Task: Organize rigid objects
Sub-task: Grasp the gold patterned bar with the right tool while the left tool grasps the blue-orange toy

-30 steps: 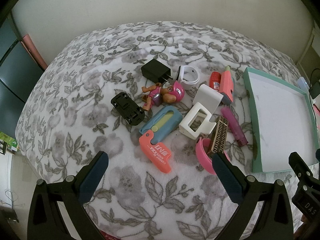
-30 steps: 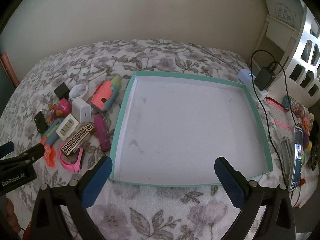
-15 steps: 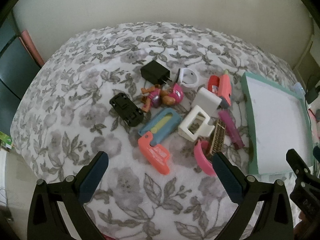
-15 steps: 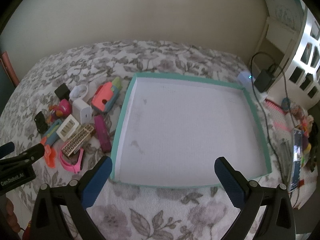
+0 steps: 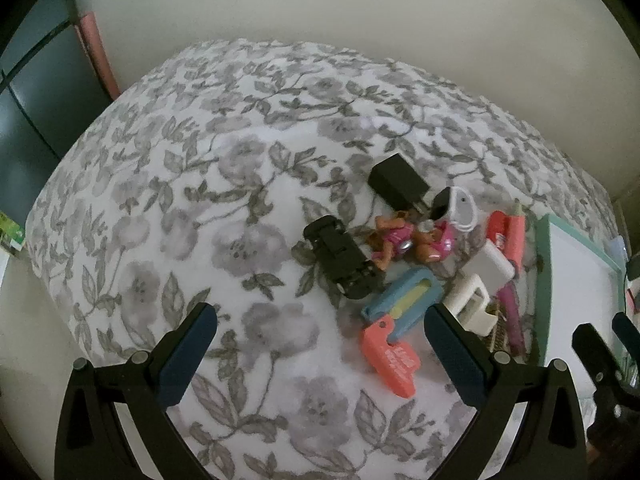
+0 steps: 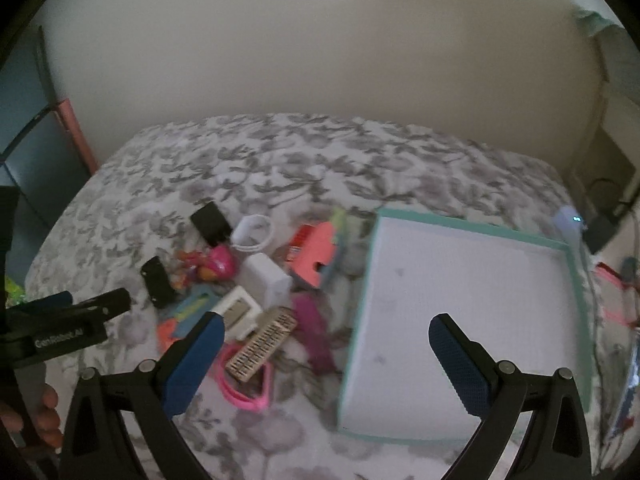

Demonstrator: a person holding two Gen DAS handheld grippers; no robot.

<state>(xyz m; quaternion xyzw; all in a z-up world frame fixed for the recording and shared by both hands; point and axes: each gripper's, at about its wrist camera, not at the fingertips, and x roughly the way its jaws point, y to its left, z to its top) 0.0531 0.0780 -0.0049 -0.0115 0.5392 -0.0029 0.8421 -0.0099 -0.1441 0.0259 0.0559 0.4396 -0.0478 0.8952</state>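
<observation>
A pile of small rigid objects lies on the floral bedspread: a black charger (image 5: 398, 182), a black toy car (image 5: 342, 262), a pink doll (image 5: 412, 240), a blue case (image 5: 404, 300), a coral tag (image 5: 390, 356), a white block (image 6: 266, 280) and a patterned comb (image 6: 262, 344). A white tray with a teal rim (image 6: 576, 292) sits to their right, with nothing in it. My left gripper (image 5: 318, 354) hovers open in front of the pile, holding nothing. My right gripper (image 6: 324, 360) hangs open over the tray's left edge, also holding nothing.
A wall rises behind the bed. Dark furniture (image 5: 36, 92) stands at the left. Cables and a charger (image 6: 600, 232) lie beyond the tray at the right. The bedspread's left half (image 5: 168, 208) is bare fabric. A hand (image 6: 40, 412) holds the left gripper.
Both cameras have swung left and tilted up. The pile has shifted to the right in the left wrist view, and the tray has slid right in the right wrist view. No object has moved.
</observation>
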